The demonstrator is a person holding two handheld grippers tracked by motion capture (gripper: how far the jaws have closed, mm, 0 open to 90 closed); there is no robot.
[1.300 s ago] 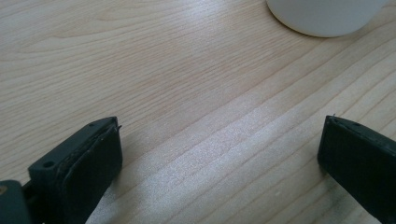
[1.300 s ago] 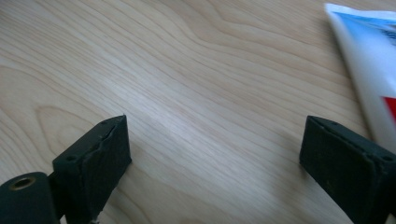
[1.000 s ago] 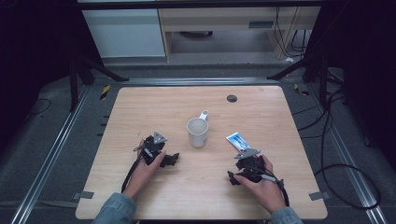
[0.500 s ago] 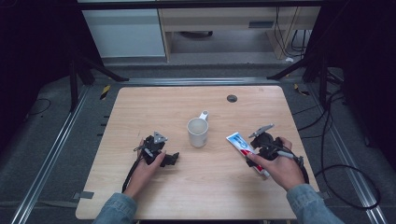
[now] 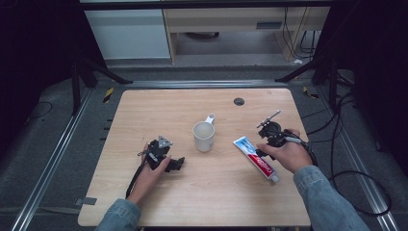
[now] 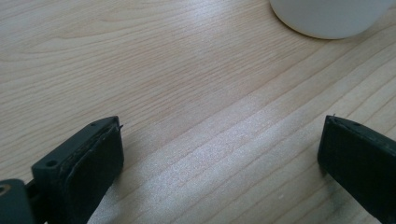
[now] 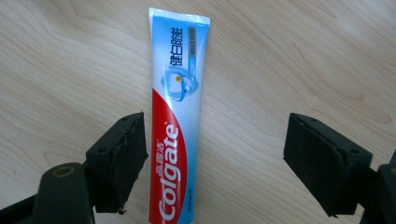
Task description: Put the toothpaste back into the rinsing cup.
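From above, my right gripper [image 5: 263,144] hangs over one toothpaste tube [image 5: 256,160] lying flat on the table [image 5: 144,110], right of the one white mug [image 5: 204,136]; my left gripper [image 5: 177,163] rests near the mug. Along the left gripper's view, its jaws stand wide on bare wood. Along the right one's, the jaws have just been closing and straddle the tube [image 7: 175,140] without touching. This looks like the reach; next I'd lower and squeeze.
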